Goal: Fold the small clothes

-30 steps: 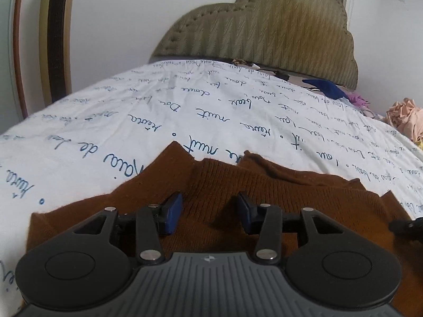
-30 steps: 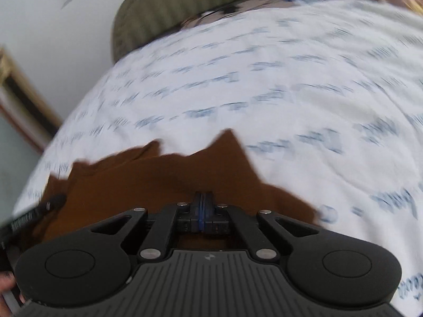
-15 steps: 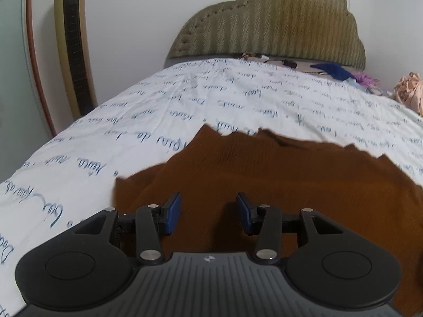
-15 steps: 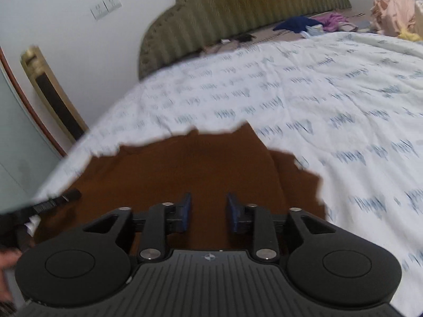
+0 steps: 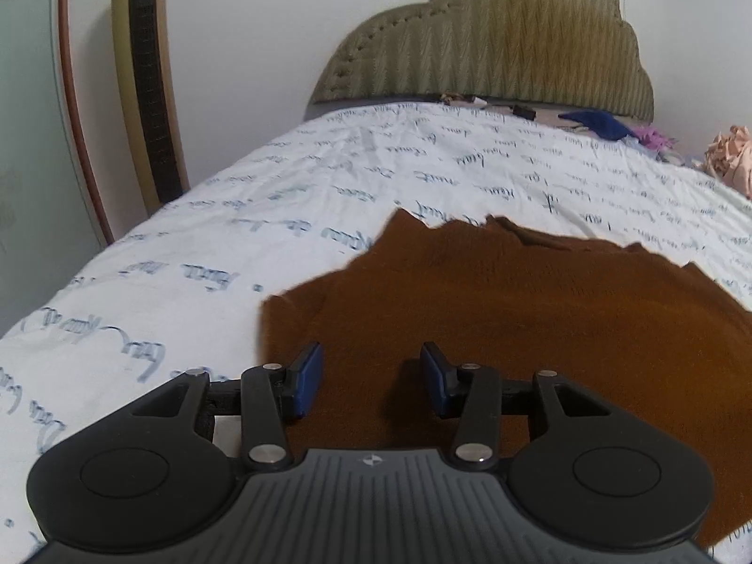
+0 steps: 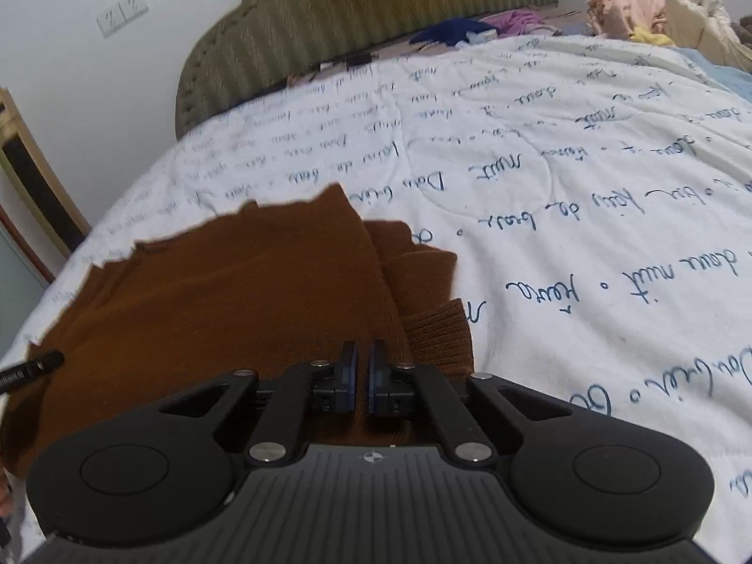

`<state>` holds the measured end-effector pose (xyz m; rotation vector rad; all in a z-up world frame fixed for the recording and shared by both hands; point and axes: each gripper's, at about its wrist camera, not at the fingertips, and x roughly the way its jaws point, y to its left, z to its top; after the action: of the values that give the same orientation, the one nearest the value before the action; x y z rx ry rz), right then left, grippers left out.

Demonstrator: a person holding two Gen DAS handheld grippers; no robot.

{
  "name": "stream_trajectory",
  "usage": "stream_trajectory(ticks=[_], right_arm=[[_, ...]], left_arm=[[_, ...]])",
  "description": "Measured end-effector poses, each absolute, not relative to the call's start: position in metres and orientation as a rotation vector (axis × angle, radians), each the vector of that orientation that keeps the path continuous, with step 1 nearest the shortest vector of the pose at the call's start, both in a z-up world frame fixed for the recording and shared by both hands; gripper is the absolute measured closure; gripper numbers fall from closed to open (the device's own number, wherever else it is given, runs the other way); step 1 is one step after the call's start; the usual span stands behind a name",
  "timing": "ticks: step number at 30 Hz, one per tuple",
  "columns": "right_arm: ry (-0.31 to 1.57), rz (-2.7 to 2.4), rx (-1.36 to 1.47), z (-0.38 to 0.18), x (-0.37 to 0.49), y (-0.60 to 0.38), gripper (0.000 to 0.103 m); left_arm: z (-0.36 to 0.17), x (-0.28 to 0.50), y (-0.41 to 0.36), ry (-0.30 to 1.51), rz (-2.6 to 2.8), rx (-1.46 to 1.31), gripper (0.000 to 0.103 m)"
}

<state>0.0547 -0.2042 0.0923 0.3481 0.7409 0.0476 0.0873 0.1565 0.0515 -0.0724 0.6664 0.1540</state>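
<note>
The brown sweater (image 5: 540, 319) lies spread on our bed's white script-printed quilt (image 5: 329, 188), near its foot edge, well short of the headboard (image 5: 493, 42). We hold the left tongs (image 5: 371, 378) apart above the knit, gripping nothing. Our right tongs (image 6: 362, 378) are closing over the sweater's right side, a narrow gap remaining.
</note>
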Motion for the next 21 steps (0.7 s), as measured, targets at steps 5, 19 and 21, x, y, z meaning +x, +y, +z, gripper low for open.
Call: stream_trajectory(ticks=[5,19,21], right_arm=[[0.677,0.162,0.313,0.114,0.019,-0.181,0.069],[1.048,0.735,0.679,0.073,0.026,-0.028,0.064],[1.065,0.725,0.765,0.062,0.026,-0.018,0.064]], left_arm=[[0.065,0.074,0.205,0.661,0.152,-0.159,0.054],[0.068,0.155,0.255,0.780,-0.011,-0.245,0.032],[0.062,0.166,0.254,0.797,-0.030,-0.267,0.032]])
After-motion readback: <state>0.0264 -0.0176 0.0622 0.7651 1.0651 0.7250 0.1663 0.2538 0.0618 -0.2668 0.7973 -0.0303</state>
